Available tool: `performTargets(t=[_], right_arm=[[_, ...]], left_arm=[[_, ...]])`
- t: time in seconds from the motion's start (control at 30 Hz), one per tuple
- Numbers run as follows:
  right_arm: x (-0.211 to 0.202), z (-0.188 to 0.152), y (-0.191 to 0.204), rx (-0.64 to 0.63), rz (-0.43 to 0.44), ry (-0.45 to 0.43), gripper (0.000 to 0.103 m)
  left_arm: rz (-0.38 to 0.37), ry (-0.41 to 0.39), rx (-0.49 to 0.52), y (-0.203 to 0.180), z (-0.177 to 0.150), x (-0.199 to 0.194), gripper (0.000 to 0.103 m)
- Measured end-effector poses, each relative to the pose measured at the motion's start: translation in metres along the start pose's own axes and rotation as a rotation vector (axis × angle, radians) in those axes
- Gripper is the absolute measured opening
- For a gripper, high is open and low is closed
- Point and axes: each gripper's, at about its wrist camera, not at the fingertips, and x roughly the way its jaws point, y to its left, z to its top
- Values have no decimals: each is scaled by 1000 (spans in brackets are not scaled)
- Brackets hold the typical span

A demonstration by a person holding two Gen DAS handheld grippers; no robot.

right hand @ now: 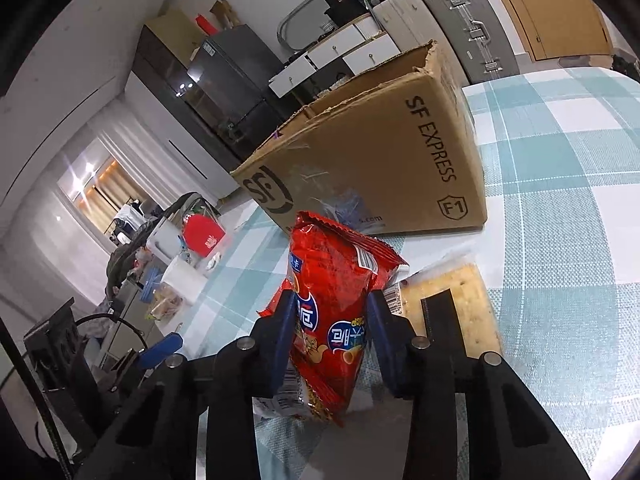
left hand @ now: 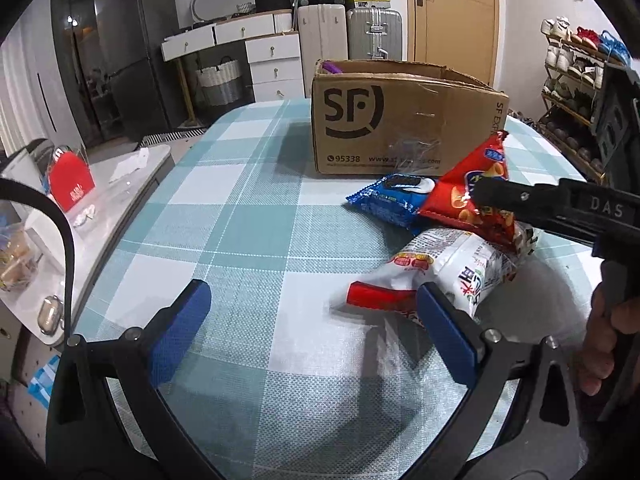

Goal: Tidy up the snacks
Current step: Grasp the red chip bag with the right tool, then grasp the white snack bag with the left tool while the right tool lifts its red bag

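The right gripper clamps the red snack bag; the left gripper hangs wide and empty. Other packets wait on the worktop beside the cardboard box.

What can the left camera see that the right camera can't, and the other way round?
Only the left wrist view shows the blue cookie pack, the white snack bag and the left gripper with its jaws wide open and nothing between them.

Only the right wrist view shows the cracker pack lying beside the red bag, and the blue pads squeezing that bag from both sides.

Both show the red snack bag, held by the right gripper, plus the cardboard box on the checked tablecloth.
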Motion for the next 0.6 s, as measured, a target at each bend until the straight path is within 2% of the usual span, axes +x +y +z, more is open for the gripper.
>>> performTargets(t=[0.3, 0.6], right_arm=[[-20, -5, -5, 16, 25, -52, 35], [-63, -29, -14, 62, 45, -112, 35]], left_arm=[[44, -3, 7, -1, 0, -1, 102], [7, -66, -12, 3, -2, -17, 102]])
